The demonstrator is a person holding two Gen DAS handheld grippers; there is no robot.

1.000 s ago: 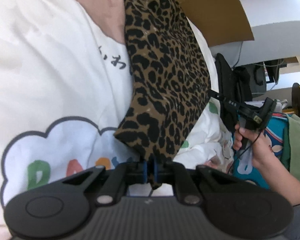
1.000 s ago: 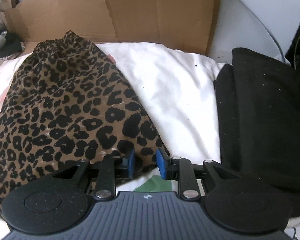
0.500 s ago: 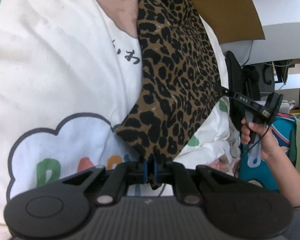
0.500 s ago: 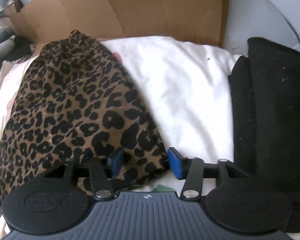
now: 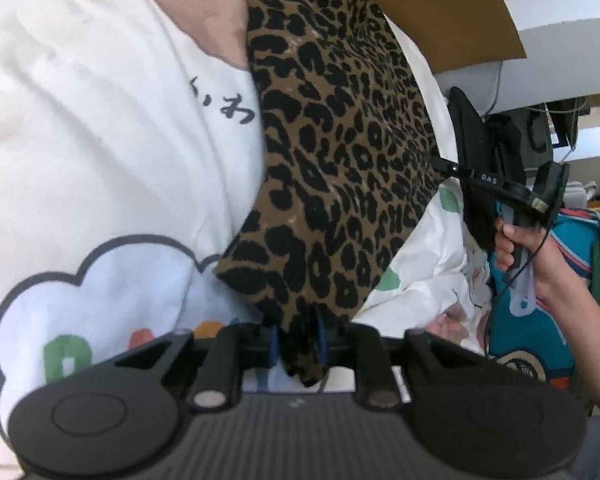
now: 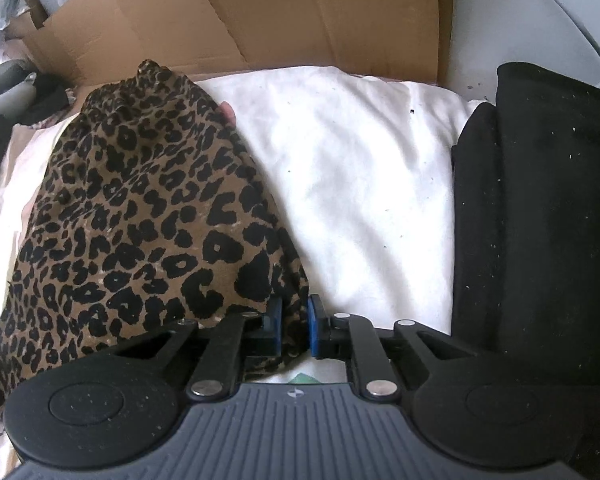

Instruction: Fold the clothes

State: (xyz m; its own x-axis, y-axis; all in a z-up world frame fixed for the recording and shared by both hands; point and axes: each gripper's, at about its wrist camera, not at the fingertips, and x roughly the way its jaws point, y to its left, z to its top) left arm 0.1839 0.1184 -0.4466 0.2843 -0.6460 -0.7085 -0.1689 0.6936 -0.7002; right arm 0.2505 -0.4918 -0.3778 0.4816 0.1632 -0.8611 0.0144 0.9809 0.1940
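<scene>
Brown leopard-print fabric garment [image 5: 340, 152] stretched over white printed bedding [image 5: 80, 120], left tongs [image 5: 296, 340] pinching its 6 o'clock corner, right tongs [image 6: 294, 328] pinching another corner, black folded cloth [image 6: 540, 200] at 3 o'clock.

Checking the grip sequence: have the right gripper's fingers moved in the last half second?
Yes. The right gripper has narrowed its fingers onto the leopard-print garment beside the black garment.

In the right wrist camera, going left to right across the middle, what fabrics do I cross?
Leopard-print garment → white cloth → black garment.
</scene>
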